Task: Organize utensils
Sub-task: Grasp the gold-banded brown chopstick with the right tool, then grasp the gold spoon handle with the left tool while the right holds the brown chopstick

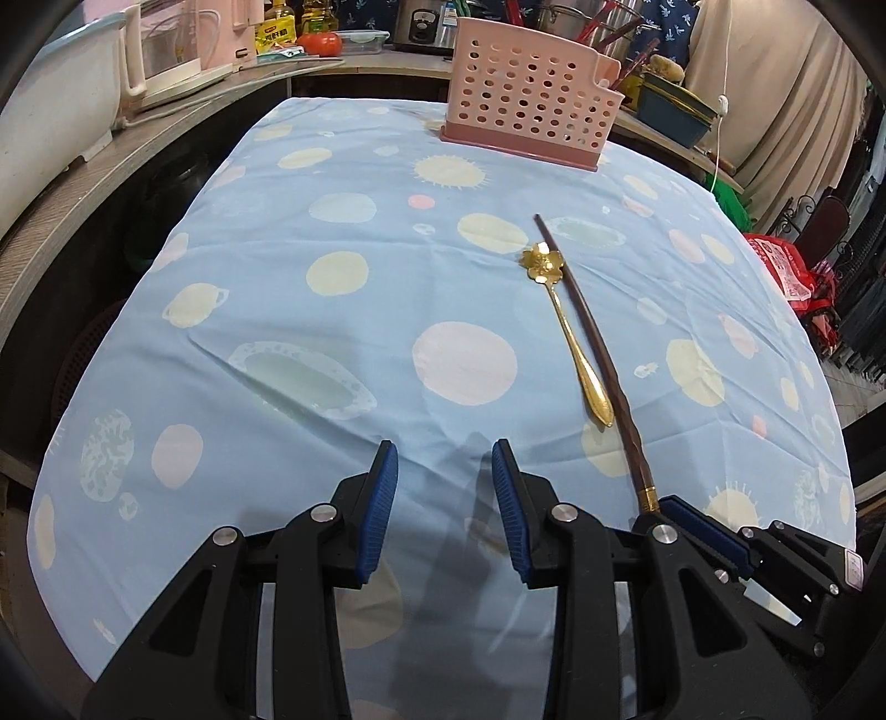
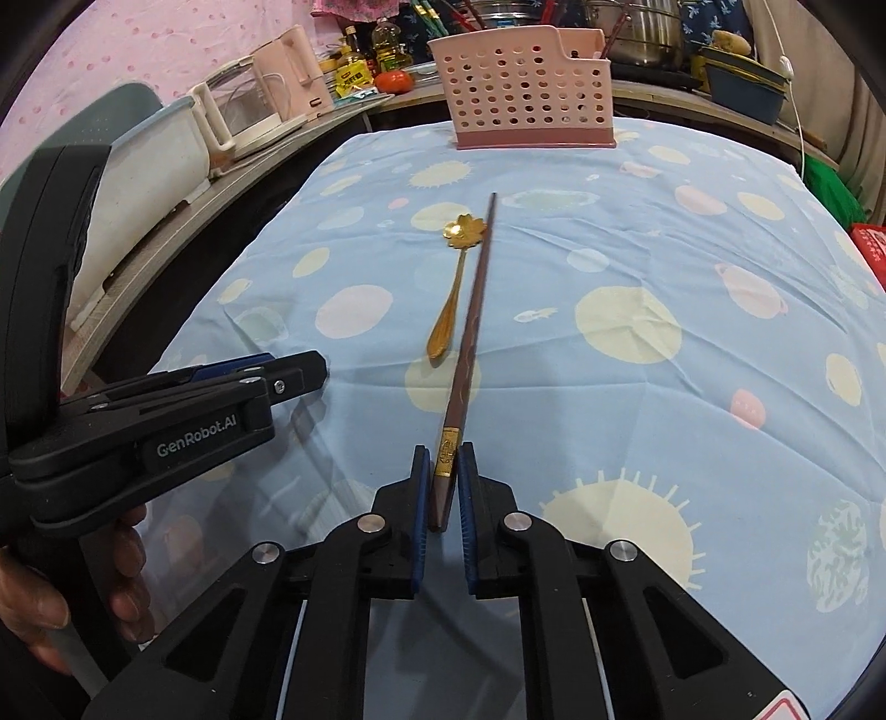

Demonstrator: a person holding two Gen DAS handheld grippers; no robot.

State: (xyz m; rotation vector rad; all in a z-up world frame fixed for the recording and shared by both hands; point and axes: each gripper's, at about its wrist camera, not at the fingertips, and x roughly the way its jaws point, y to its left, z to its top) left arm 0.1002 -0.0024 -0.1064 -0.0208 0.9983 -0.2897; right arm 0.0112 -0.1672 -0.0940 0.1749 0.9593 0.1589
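Observation:
A dark brown chopstick (image 2: 470, 332) with a gold band lies pointing away over the blue dotted tablecloth (image 2: 637, 266). My right gripper (image 2: 443, 468) is shut on its near end by the gold band; it also shows in the left wrist view (image 1: 659, 507) holding the chopstick (image 1: 587, 327). A gold spoon with a flower-shaped bowl (image 2: 457, 277) lies just left of the chopstick, also in the left wrist view (image 1: 565, 327). My left gripper (image 1: 444, 462) is open and empty above the cloth, left of both utensils. A pink perforated utensil basket (image 1: 531, 99) (image 2: 526, 88) stands at the table's far edge.
A counter (image 1: 72, 183) runs along the left with a white tub (image 1: 50, 111), a kettle (image 2: 243, 111), bottles and a tomato (image 1: 320, 43). Steel pots (image 2: 637, 27) and a blue bin (image 2: 742, 83) sit behind the basket. Red bags (image 1: 786, 266) lie at right.

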